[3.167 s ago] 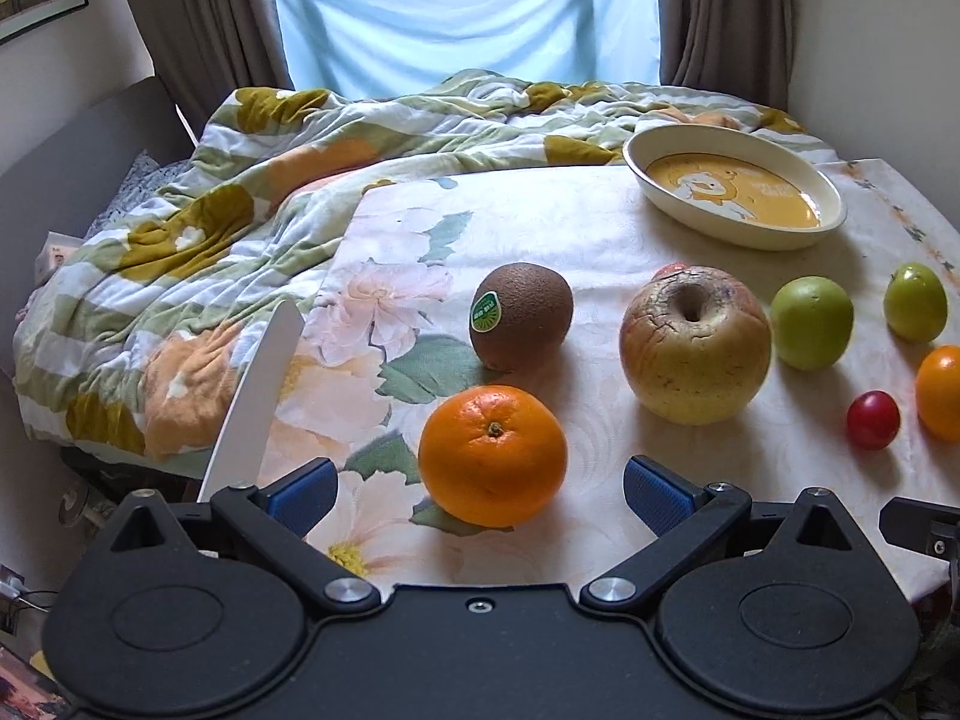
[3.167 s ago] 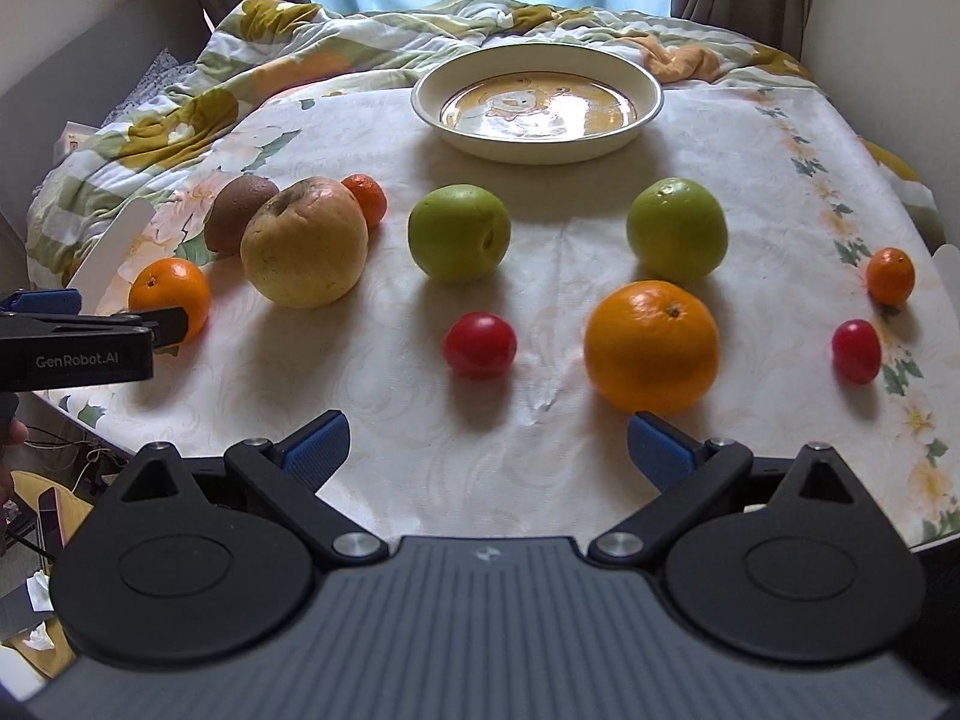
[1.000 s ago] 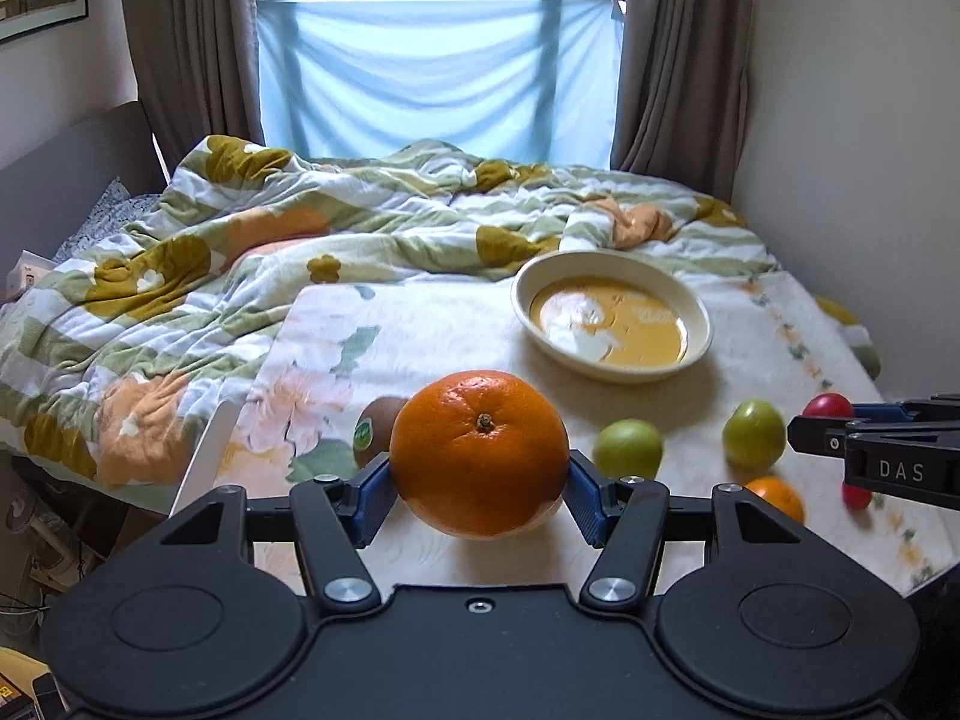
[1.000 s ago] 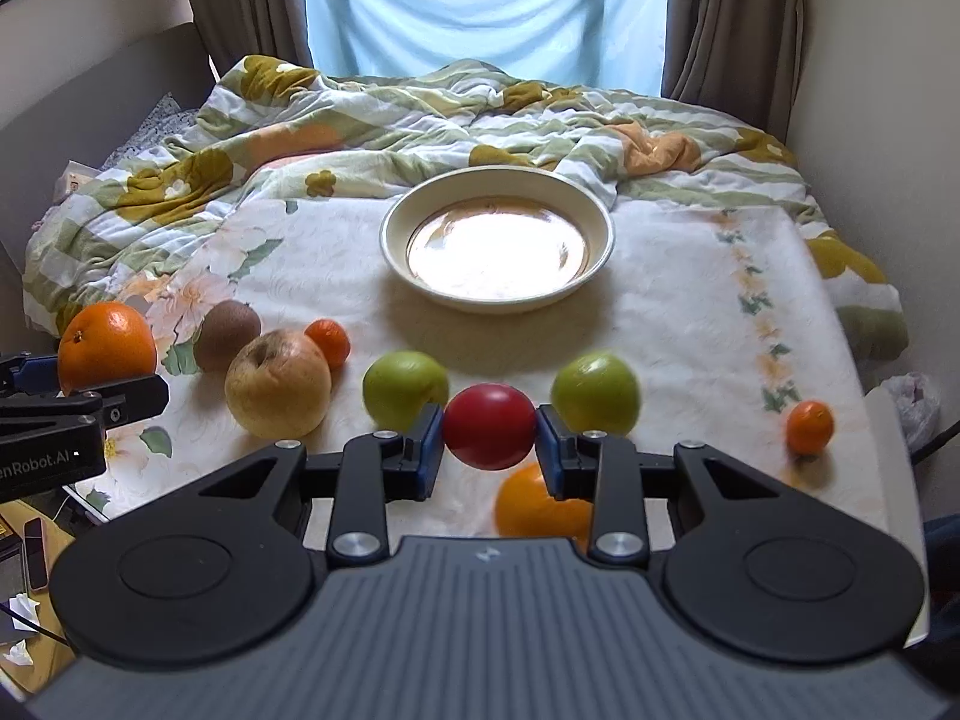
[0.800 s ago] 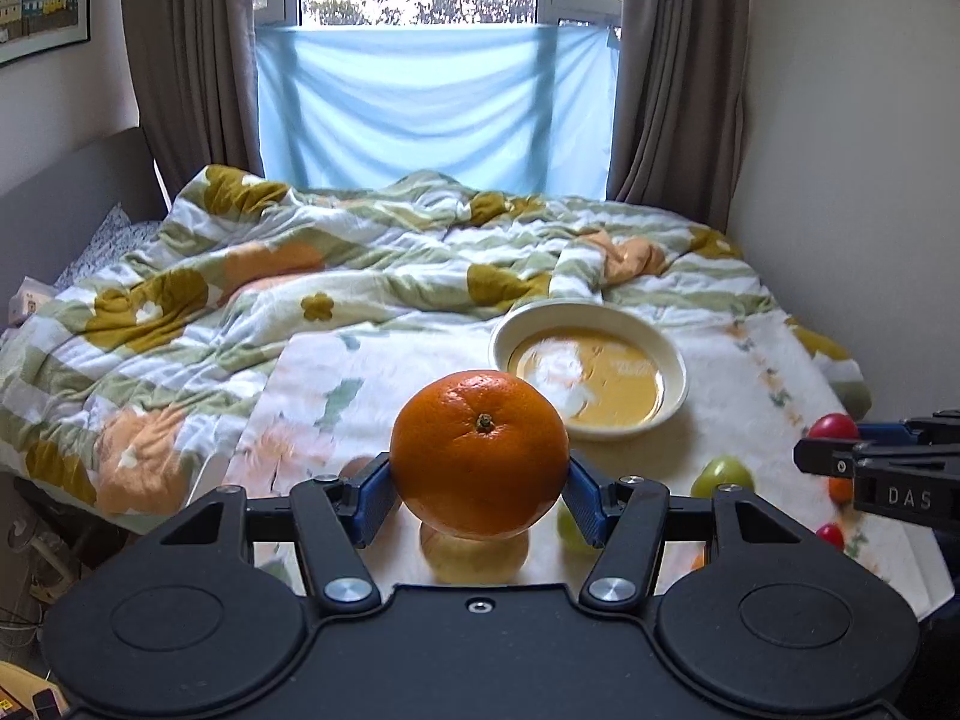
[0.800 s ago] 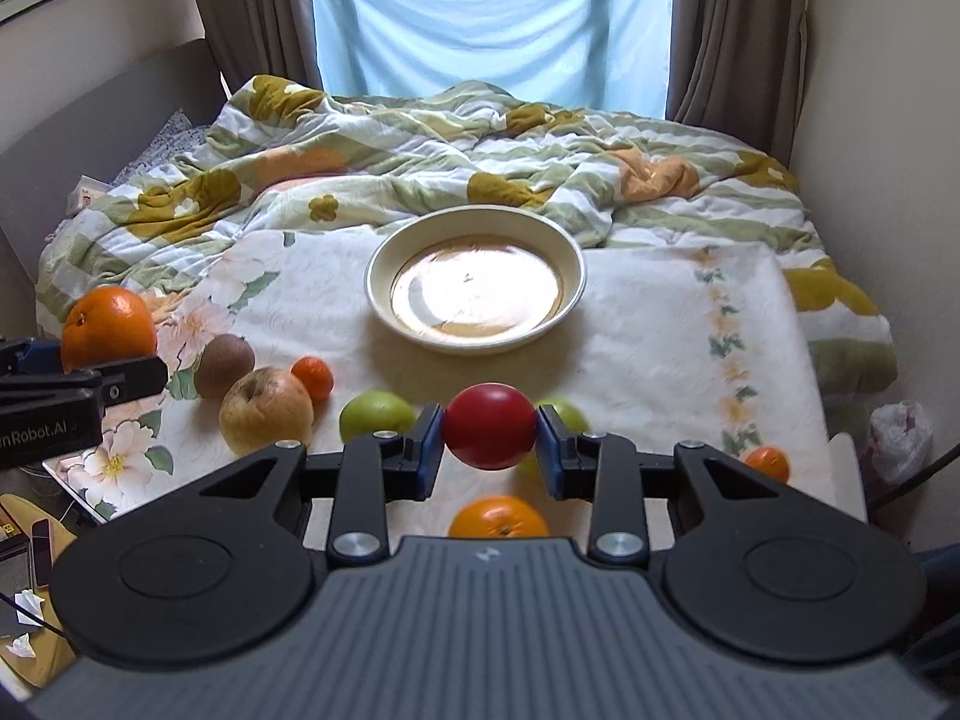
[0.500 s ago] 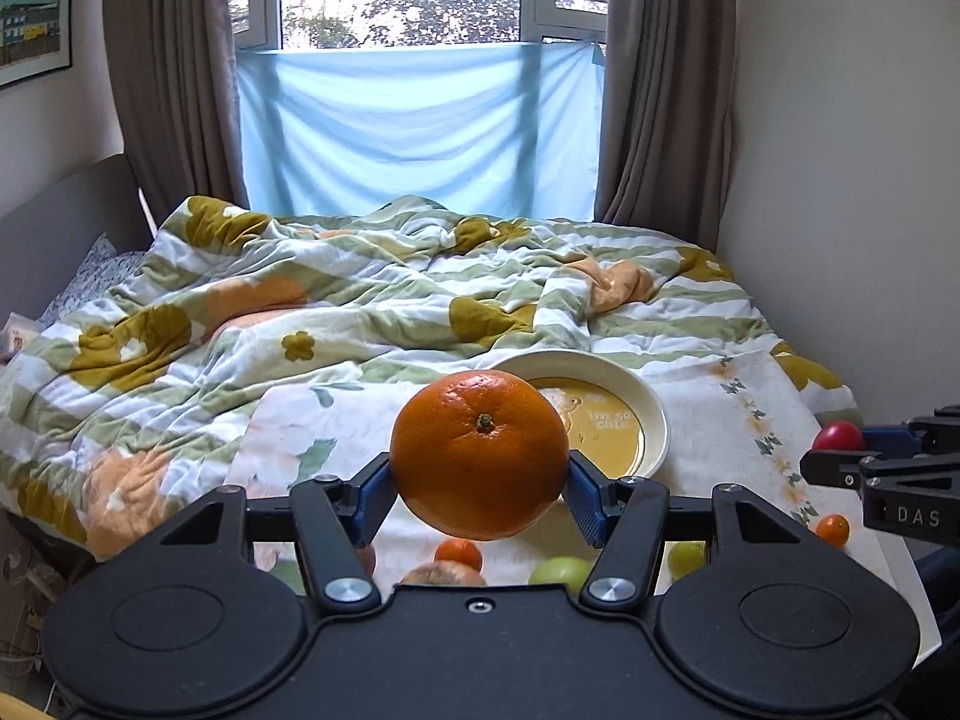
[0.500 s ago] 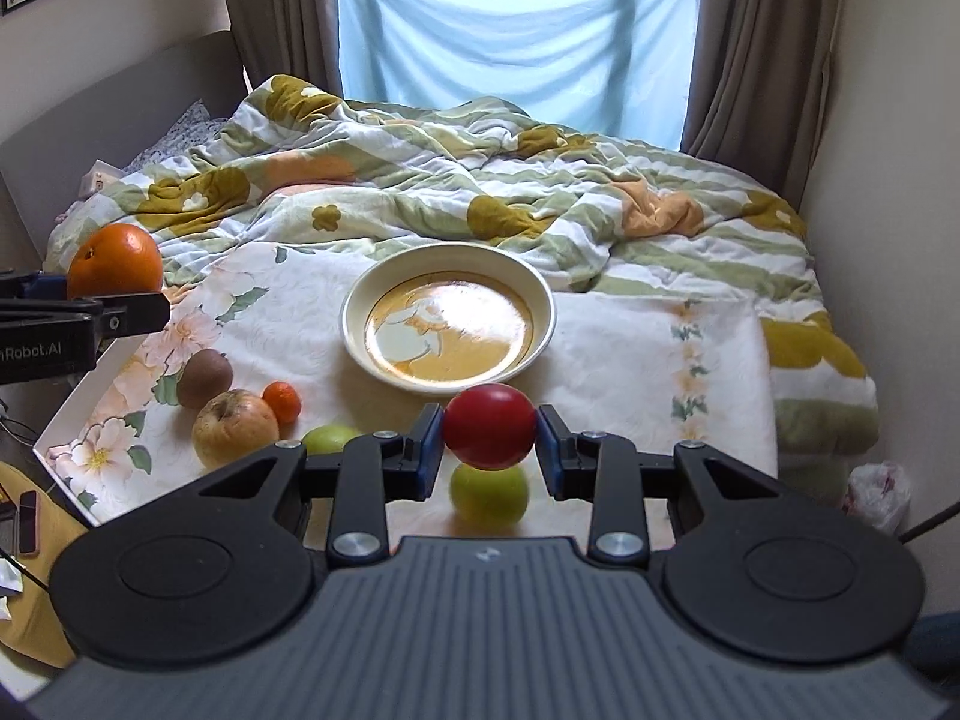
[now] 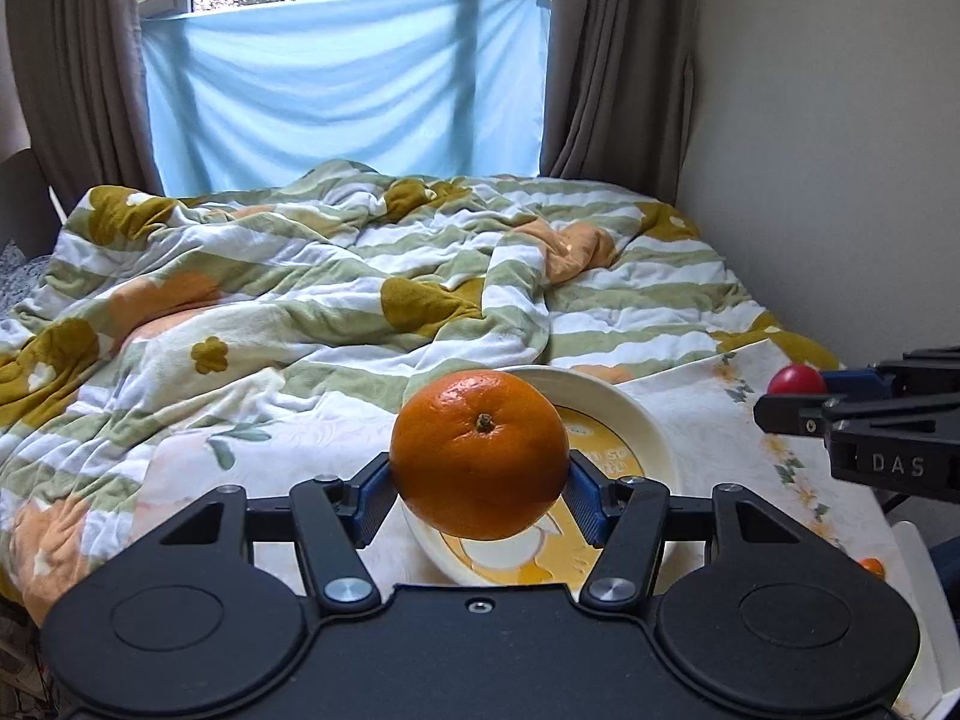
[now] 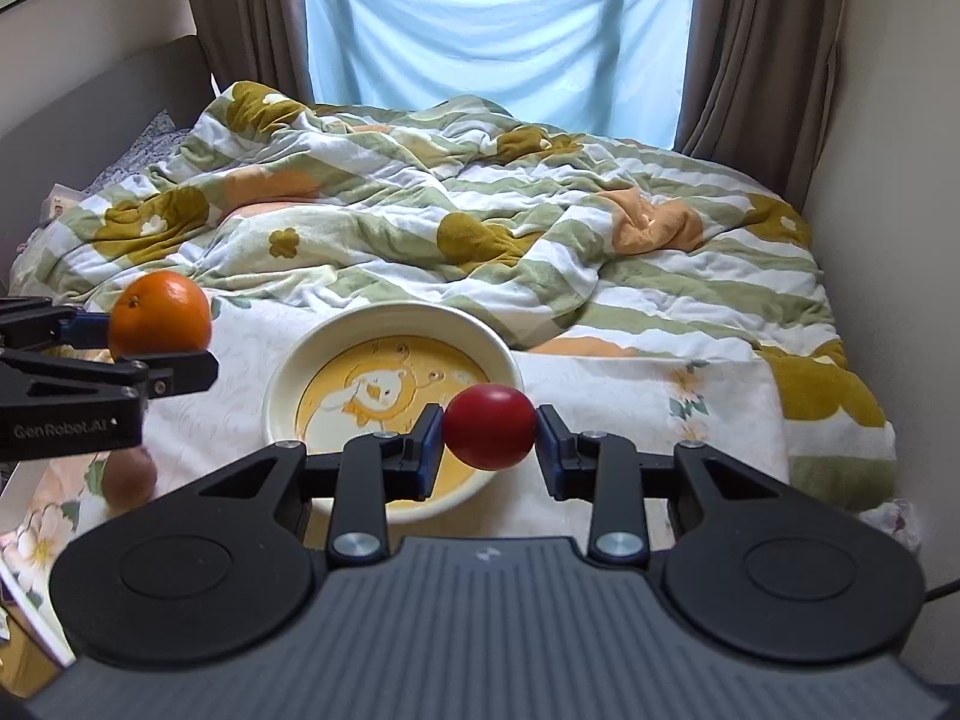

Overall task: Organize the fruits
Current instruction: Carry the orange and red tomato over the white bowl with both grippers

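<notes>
Orange fruit [image 9: 479,454] between left claw [image 9: 479,489] pads

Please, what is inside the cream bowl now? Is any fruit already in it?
No fruit shows inside the cream bowl; only its yellow cartoon bear print is visible. The red fruit held in the right tool covers part of the bowl's near side, so that part cannot be checked.

"What's the counter [image 10: 600,384] got on it?"
"A flowered cloth [image 10: 708,396], with a cream bowl [image 10: 288,372] on that, and a kiwi [image 10: 129,474] at the left."
"And beyond?"
"The bed, with a rumpled striped quilt [image 10: 480,210]."
</notes>
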### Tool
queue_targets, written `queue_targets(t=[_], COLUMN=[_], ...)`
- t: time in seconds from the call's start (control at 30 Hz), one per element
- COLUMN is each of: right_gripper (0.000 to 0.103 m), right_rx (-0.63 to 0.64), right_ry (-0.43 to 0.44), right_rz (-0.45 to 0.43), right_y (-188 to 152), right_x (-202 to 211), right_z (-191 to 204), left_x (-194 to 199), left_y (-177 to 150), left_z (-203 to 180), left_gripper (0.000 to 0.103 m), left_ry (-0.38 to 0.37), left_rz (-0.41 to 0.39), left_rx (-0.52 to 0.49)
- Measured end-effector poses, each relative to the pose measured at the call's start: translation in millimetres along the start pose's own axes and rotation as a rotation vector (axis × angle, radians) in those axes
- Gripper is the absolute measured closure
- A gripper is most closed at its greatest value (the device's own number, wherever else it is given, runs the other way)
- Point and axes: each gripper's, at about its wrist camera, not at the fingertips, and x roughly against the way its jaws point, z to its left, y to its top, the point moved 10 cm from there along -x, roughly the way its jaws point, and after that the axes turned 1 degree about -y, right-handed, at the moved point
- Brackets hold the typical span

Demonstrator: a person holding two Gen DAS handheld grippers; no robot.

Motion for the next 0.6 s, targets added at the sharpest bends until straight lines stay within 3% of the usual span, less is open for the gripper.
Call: queue_targets(t=[0.3, 0.6], right_gripper=[0.055, 0.055], right_rx=[-0.045, -0.093], right_ry=[0.001, -0.017], right_rz=[0.006, 0.046], right_y=[32, 34], right_x=[-63, -102], right_z=[-8, -23], left_x=[-83, -143], left_y=[15, 7], left_z=[1, -15], left_gripper=[0.039, 0.039], left_ry=[-0.027, -0.061], left_rz=[0.089, 0.181], left_rx=[-0.059, -0.106])
